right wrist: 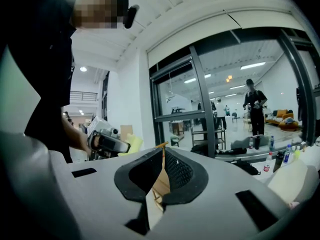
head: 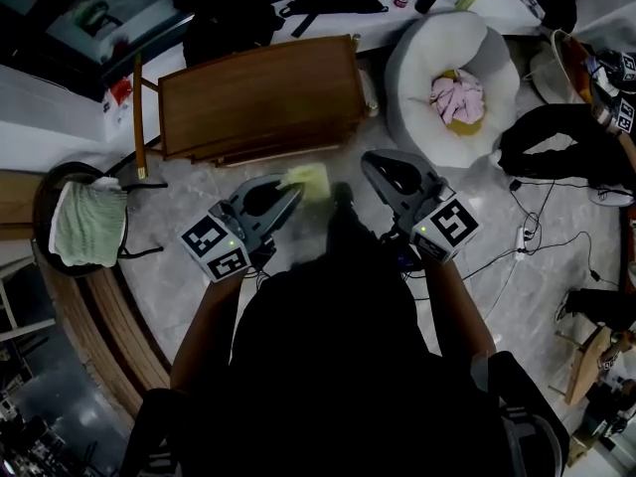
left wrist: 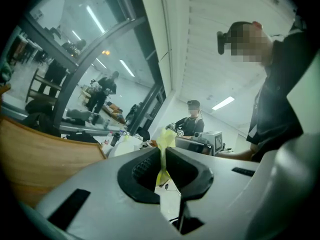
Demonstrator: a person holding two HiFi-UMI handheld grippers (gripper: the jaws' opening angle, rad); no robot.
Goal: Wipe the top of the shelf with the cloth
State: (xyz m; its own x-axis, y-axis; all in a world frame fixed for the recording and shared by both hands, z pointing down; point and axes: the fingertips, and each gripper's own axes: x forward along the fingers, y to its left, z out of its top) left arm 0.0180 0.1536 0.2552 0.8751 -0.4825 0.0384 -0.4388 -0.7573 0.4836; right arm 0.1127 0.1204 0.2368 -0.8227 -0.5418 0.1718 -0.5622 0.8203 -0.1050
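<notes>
With our left tool (head: 294,191) grasping the cloth (head: 306,179) and right tool (head: 373,164) clenched empty, we should press the cloth flat on the far shelf (head: 260,95).

Lab hall — glass partitions (right wrist: 235,99), floor cables (head: 521,235)

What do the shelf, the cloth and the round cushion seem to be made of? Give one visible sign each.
Shelf: wood or wood veneer, brown with grain-like streaks and a faint sheen.
Cloth, pinched in the left tongs: thin soft fabric, pale yellow, folding limply.
Round cushion: probably plush fabric, white with a puffy rim.
</notes>
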